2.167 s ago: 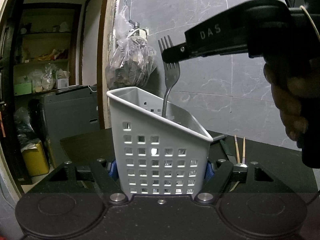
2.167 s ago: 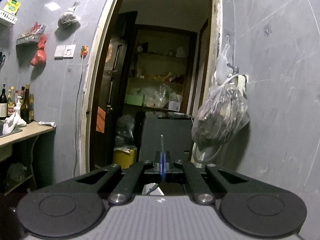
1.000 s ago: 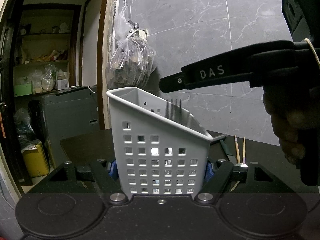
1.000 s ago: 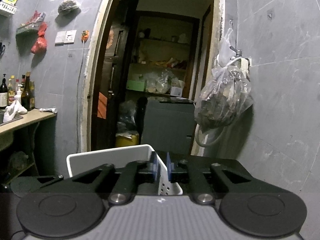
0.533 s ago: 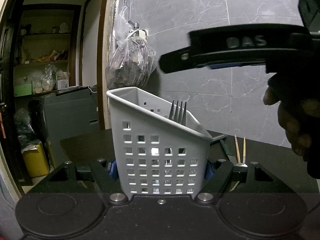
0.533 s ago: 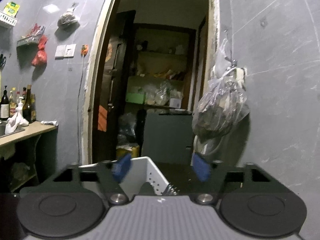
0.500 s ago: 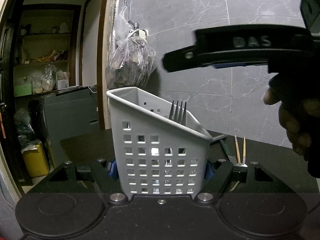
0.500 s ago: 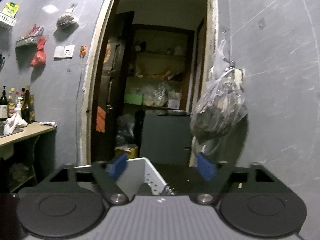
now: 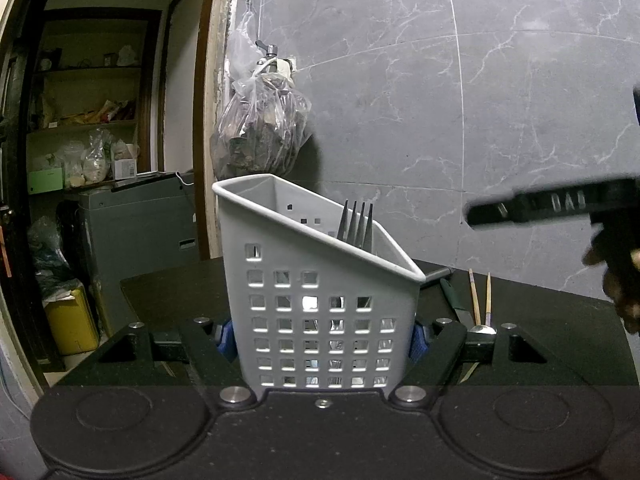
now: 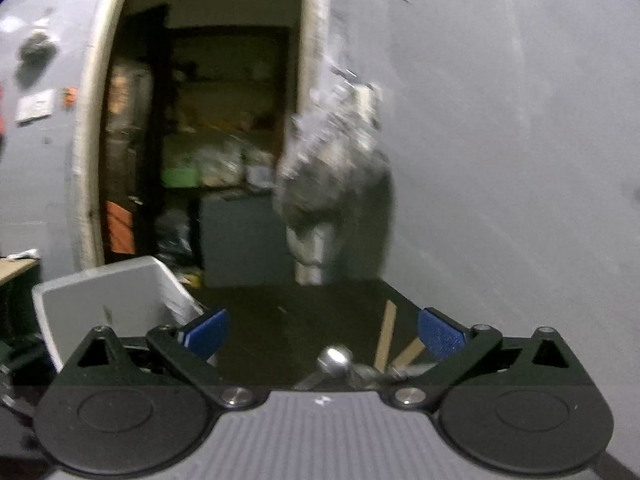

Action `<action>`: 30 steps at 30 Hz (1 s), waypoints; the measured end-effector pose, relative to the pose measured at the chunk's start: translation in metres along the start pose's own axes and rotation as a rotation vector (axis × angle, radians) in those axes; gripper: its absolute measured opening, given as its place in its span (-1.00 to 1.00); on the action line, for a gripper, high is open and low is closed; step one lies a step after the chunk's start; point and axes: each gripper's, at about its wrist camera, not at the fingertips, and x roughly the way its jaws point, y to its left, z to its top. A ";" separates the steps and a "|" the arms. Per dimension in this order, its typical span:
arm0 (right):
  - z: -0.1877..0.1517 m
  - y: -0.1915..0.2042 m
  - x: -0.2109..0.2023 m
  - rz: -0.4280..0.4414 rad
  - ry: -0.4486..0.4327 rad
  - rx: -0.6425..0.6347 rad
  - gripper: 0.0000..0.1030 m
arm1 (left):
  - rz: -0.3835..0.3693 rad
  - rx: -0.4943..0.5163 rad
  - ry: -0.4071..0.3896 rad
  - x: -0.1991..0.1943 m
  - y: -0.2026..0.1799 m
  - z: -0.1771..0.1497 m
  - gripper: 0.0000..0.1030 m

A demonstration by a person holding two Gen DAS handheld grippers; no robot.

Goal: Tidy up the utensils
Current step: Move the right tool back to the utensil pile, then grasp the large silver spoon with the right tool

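Fingers (image 9: 424, 340) grip white caddy (image 9: 320, 320); right gripper (image 10: 322, 334), opening, reads "DAS".

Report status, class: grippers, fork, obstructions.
Left gripper shut on caddy. Right gripper opening, empty. Fork in caddy. Nothing blocking chopsticks.

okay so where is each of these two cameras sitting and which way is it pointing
Left wrist: on the left gripper, facing the grey tiled wall; its fingers clamp the white perforated plastic caddy; a hand at right.
Right wrist: on the opening, empty right gripper, facing the doorway.
Shared: caddy, hanging plastic bag, wooden chopsticks.
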 end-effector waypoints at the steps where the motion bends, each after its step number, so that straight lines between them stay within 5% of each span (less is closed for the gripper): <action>1: -0.004 -0.008 0.001 -0.019 0.021 0.016 0.99 | 0.000 0.001 0.000 0.000 0.000 0.000 0.48; 7: -0.041 -0.051 0.010 -0.105 0.166 0.105 0.99 | 0.001 0.003 0.001 0.000 0.000 0.000 0.48; 15: -0.080 -0.075 0.014 -0.077 0.293 0.209 0.99 | 0.002 0.003 0.001 -0.001 -0.001 0.000 0.48; 21: -0.089 -0.076 0.023 -0.060 0.349 0.220 0.99 | 0.001 0.004 0.001 -0.001 -0.001 0.000 0.48; 30: -0.094 -0.083 0.042 -0.149 0.409 0.143 0.99 | 0.001 0.003 0.000 -0.001 -0.001 0.000 0.48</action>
